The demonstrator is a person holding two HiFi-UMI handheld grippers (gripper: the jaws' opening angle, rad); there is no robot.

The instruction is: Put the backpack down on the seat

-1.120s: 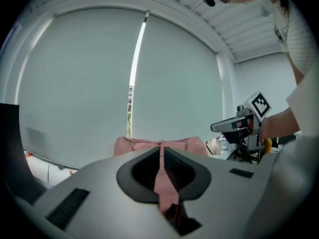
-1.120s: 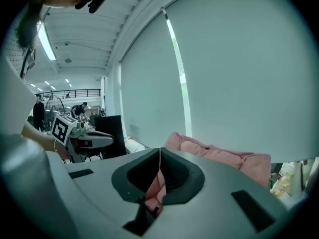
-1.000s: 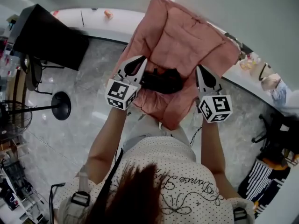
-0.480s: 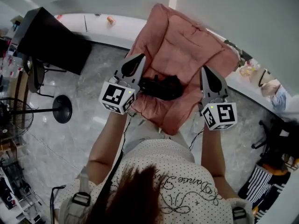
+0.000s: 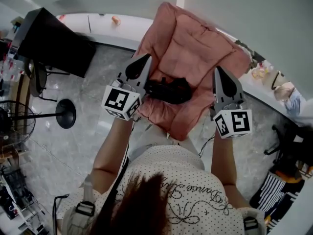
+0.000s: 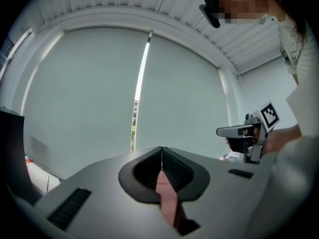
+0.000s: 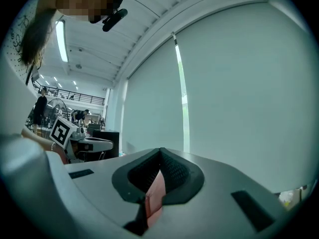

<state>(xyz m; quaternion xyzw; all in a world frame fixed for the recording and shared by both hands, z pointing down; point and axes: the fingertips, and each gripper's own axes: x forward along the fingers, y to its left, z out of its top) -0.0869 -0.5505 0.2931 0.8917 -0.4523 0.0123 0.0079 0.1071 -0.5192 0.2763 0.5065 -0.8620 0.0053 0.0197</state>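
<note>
A small black backpack point(image 5: 168, 90) lies on the cushion of a pink padded seat point(image 5: 195, 40). My left gripper point(image 5: 145, 58) hovers above the seat's left edge, just left of the backpack, jaws shut and empty. Over the seat's right edge hangs my right gripper point(image 5: 217, 69), also shut with nothing in it. In the left gripper view the shut jaws point(image 6: 161, 149) point level at a pale window blind, a sliver of pink showing below them. The right gripper view shows the same: closed jaws point(image 7: 160, 150) facing the blind.
A black desk point(image 5: 51, 38) and a round black stand base point(image 5: 65, 112) stand at the left, with a fan point(image 5: 12, 124) further left. A white ledge point(image 5: 102, 23) runs along the wall behind the seat. Clutter fills the right point(image 5: 281, 89).
Both grippers have risen away from the seat and the backpack. The left gripper's tip, close to the backpack before, now stands clear of it. The backpack stays on the cushion.
</note>
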